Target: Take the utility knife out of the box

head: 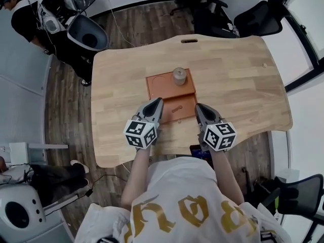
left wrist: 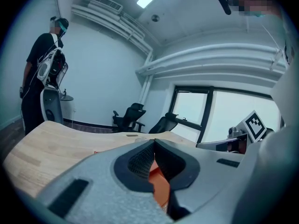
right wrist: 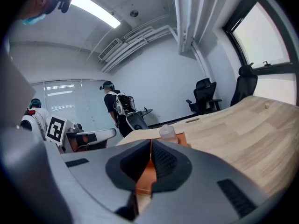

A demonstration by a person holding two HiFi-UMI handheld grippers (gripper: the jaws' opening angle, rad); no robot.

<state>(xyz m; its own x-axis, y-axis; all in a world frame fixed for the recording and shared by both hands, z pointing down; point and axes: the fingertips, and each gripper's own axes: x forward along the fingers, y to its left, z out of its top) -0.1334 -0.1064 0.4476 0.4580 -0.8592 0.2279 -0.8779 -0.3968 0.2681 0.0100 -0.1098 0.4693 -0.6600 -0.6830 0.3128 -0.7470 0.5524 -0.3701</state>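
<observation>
An orange-brown box (head: 161,85) lies open in the middle of the wooden table (head: 238,80). A small clear bottle (head: 179,76) stands in its far half. In the near half lies a small slim shape (head: 175,109) that I cannot identify. My left gripper (head: 157,101) is shut and empty at the box's near left corner. At the near right corner my right gripper (head: 198,107) is shut and empty too. In the left gripper view the closed tips (left wrist: 154,141) show the orange box (left wrist: 161,183) behind them. The right gripper view has its tips (right wrist: 151,141) before the box (right wrist: 147,174) and bottle (right wrist: 167,133).
A hand slot (head: 189,41) is cut into the table's far edge. Office chairs (head: 255,16) stand beyond the table. A person in dark clothes (head: 23,14) with equipment stands at the far left. A dark device (head: 200,151) sits at the near table edge.
</observation>
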